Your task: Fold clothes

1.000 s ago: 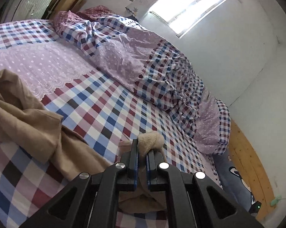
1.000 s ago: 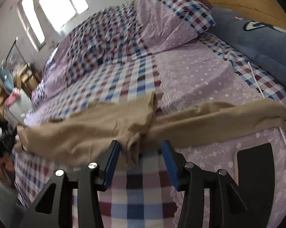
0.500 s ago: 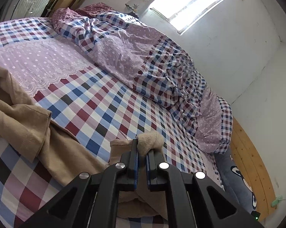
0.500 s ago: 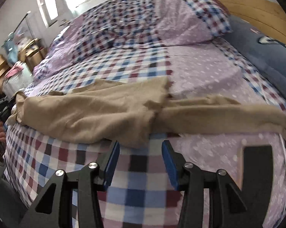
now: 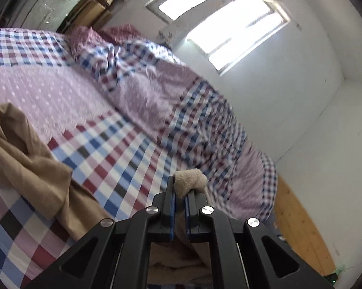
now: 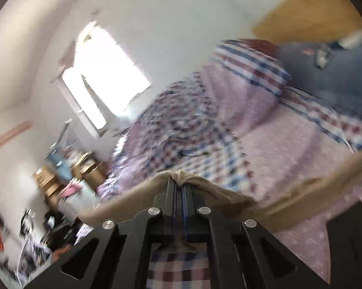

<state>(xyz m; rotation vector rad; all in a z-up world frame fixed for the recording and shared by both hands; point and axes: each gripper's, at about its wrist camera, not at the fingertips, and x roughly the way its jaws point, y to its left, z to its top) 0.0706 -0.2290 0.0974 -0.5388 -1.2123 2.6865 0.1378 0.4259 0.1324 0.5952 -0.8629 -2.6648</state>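
1. Item: tan garment [image 5: 29,166], soft knit, light, limp; part heaped on the checked bed [image 5: 123,154], part lifted.
2. Your left tongs [image 5: 179,192] pinch a bunched edge.
3. Your right tongs [image 6: 179,187] pinch another edge (cloth sags either side).
4. Handling: expect droop; hold edges or corners.

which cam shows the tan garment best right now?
Left wrist view: sharp, the tan garment lies rumpled on the checked bedsheet, one end pinched in the left tongs. Right wrist view is motion-blurred and shows only a stretched band of it, clamped in the right tongs.
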